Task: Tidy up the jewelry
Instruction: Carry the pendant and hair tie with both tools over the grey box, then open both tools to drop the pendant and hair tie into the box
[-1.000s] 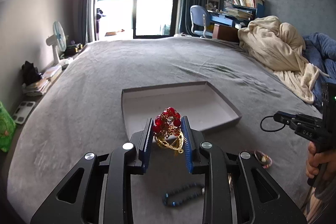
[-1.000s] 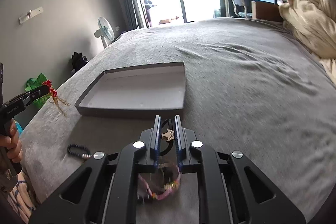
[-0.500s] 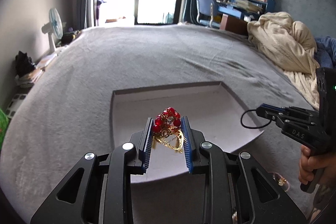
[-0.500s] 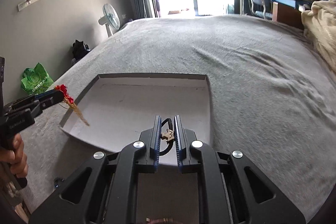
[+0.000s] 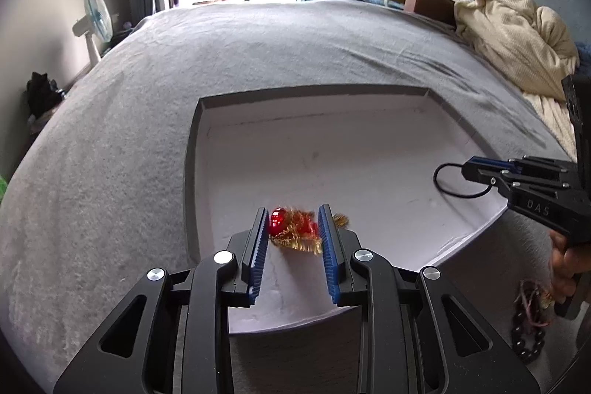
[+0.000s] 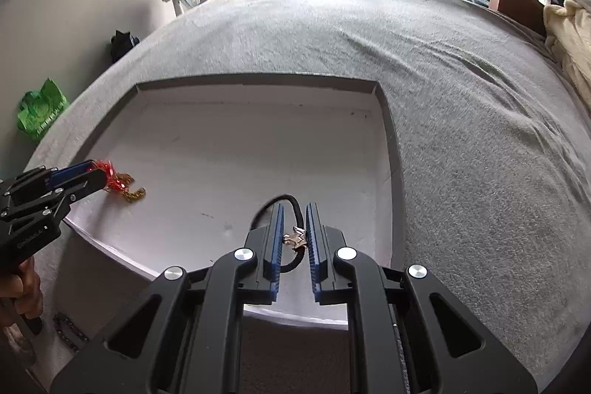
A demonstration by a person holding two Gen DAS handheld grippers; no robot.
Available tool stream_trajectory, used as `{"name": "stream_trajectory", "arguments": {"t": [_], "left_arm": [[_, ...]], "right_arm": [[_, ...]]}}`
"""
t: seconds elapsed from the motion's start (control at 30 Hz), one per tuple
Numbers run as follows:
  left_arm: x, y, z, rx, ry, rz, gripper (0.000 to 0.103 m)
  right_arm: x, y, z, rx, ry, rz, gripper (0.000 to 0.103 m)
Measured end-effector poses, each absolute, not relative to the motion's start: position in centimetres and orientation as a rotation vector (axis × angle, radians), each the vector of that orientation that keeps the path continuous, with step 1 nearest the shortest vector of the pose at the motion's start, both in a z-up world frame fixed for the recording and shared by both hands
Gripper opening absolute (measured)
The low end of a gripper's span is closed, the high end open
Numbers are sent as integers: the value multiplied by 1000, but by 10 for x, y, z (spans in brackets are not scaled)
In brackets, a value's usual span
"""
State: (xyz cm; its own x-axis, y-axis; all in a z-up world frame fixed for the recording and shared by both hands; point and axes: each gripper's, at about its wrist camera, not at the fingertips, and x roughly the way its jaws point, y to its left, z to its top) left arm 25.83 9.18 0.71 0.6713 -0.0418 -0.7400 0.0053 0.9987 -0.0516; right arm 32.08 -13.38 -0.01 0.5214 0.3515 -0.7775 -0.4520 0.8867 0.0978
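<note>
Hovering low over the near-left part of the grey tray, with the left gripper aimed down at its pale floor. Lying between and just beyond those blue pads, touching the tray floor: the red-and-gold ornament, blurred, its gold fringe trailing past the right-hand pad. Impossible to tell from either view whether clamped or already let go; about as wide a gap as the ornament itself. Brought this low, most likely, to set a tangle-prone piece down gently rather than drop it.

Reaching in over the tray's near-right edge with the right gripper, clenched narrowly on a black cord. Pinched at the small star charm, probably because the hard charm gives a surer hold than the limp cord. Loop of cord curling forward over the tray floor, not clearly resting on it. Kept well apart from the ornament, which should stop the two pieces from snarling.

Inside the tray otherwise: nothing but bare floor. Outside its near edge, on the grey bed: a black bead bracelet and a pink cord piece, waiting beside the hand on the right gripper's handle. Judging by that, roughly midway through the sorting.
</note>
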Motion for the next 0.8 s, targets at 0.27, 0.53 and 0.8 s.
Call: {"name": "stream_trajectory", "arguments": {"t": [0.27,0.53,0.8], "left_arm": [[240,91,16,-15,787,-11,81],[209,94,22,-45,757,-4,92],[177,100,19,-115,755,7,95]], "right_arm": [[313,-141,7,-114,873,480,31],[280,-165,24,-69,791,477,53],[245,-194,26,-38,740,463,63]]}}
